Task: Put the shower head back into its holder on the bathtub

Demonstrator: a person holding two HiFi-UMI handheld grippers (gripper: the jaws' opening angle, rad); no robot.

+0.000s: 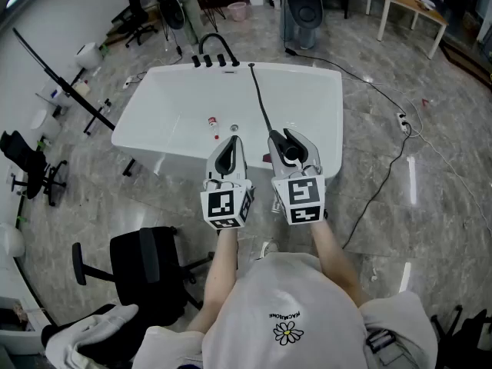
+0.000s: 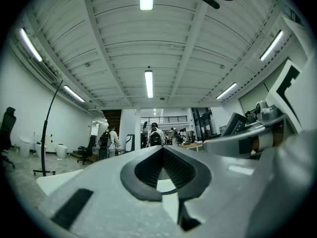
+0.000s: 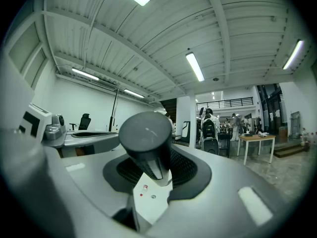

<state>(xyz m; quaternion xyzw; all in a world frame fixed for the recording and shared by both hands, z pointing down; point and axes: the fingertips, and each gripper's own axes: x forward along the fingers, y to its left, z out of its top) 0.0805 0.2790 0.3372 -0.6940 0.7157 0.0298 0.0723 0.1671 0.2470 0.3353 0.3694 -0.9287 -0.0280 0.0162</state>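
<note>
A white bathtub (image 1: 323, 91) lies ahead in the head view, with a black faucet and knobs (image 1: 215, 52) on its far rim. From that rim a thin black hose (image 1: 261, 102) runs over the tub to the black shower head (image 1: 290, 149). My right gripper (image 1: 293, 146) is shut on the shower head above the tub's near edge. In the right gripper view the dark round shower head (image 3: 146, 138) fills the gap between the jaws of the right gripper (image 3: 148, 150). My left gripper (image 1: 228, 154) hovers beside it, shut and empty, and the left gripper (image 2: 161, 150) shows nothing between its jaws.
A small bottle (image 1: 213, 121) and the drain (image 1: 234, 128) lie on the tub floor. A black office chair (image 1: 150, 271) stands at the near left. A cable and power strip (image 1: 403, 121) lie on the floor at the right. A grey fan unit (image 1: 302, 10) stands behind the tub.
</note>
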